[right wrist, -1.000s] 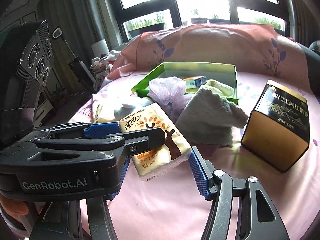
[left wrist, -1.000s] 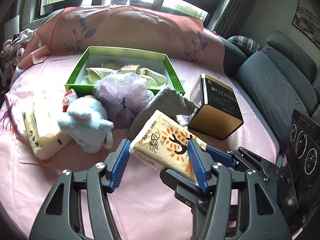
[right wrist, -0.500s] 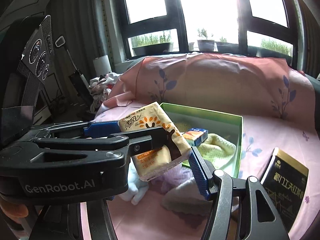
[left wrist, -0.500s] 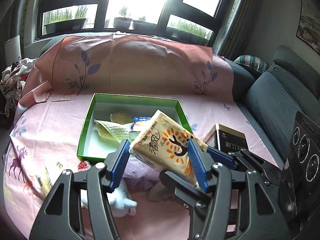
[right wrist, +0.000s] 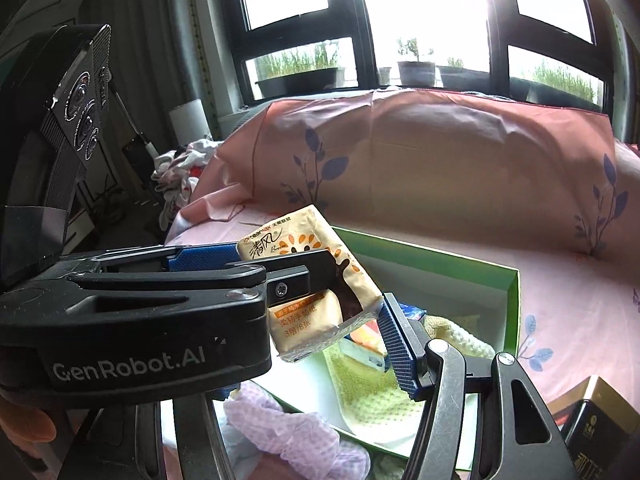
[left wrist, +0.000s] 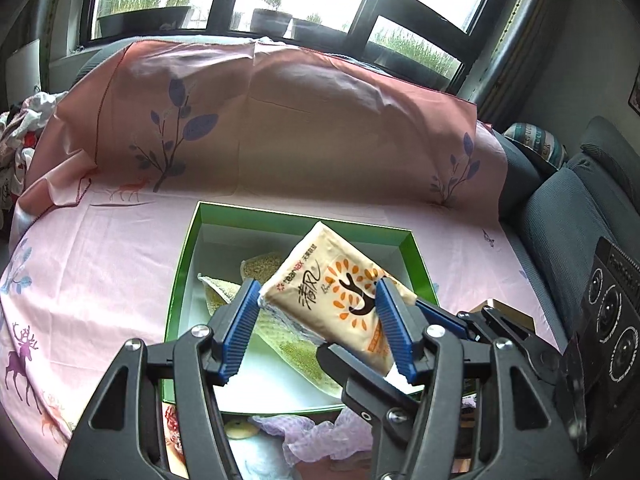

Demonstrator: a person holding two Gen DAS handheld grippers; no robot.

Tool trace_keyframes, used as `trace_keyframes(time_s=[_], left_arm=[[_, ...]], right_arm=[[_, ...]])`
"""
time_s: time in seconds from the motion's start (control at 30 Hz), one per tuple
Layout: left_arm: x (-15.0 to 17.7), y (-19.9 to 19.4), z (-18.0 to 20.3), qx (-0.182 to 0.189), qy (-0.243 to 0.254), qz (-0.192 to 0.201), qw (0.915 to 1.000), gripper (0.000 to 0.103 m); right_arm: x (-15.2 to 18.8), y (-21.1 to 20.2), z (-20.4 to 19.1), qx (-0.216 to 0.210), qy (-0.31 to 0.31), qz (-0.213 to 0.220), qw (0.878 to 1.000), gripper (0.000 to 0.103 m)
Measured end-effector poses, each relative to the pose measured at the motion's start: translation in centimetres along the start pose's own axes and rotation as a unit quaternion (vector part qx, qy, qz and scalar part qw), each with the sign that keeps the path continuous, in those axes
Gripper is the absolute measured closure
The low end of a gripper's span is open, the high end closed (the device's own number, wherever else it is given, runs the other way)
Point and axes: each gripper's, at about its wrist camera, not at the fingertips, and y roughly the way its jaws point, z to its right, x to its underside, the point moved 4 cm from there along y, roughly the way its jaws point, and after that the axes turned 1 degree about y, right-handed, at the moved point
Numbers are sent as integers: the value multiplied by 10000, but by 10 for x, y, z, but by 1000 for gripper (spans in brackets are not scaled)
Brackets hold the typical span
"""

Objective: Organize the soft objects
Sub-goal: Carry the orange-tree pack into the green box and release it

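Against a second earlier, when it hung low over the pink sheet (left wrist: pixel 100 264) beside the heap of soft things, the tissue pack (left wrist: pixel 332 292) had been lifted and carried forward, and it now hung tilted in the air above the open green box (left wrist: pixel 180 280). By my reading, this put the task at the point of delivery, with only the lowering and letting go left for this item. Inside the box, a yellow-green towel (left wrist: pixel 280 332) already lay under the pack. The wrist view from the right also showed a small blue and orange carton (right wrist: pixel 360 344) in there. The lilac mesh puff (left wrist: pixel 316 436) remained outside, just in front of the near wall. The left tool (left wrist: pixel 316 292) stood about half open and was clamped on the pack, its blue pads pressing the two long sides. Just beside it, the right tool (right wrist: pixel 320 312) showed only one finger, near the pack's lower corner. The left tool hid the other finger, so I cannot tell how far the right tool was open or whether it gripped anything. The dark tin (right wrist: pixel 592 420) sat apart at the far right.
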Motion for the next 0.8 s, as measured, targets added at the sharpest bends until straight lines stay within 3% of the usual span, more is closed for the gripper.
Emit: trace_keyframes(time_s=[0.3,0.63,0.7,0.77,0.8], left_arm=[[10,49,-17,-255,-169,-576,9979,44],[21,68,-26,-484,-248,-859,9948,42],[21,66,-26,-519,-240,-866,9946,35],[21,62,-26,-616,-173,-847,9943,18],[21,59,-25,-644,-121,-819,9945,18]], right_arm=[[18,50,12,37,217,-679,9974,41],[26,66,10,243,162,-1001,9945,41],[26,64,11,298,171,-987,9945,41],[26,59,12,353,212,-947,9947,41],[26,56,13,364,233,-927,9948,41]])
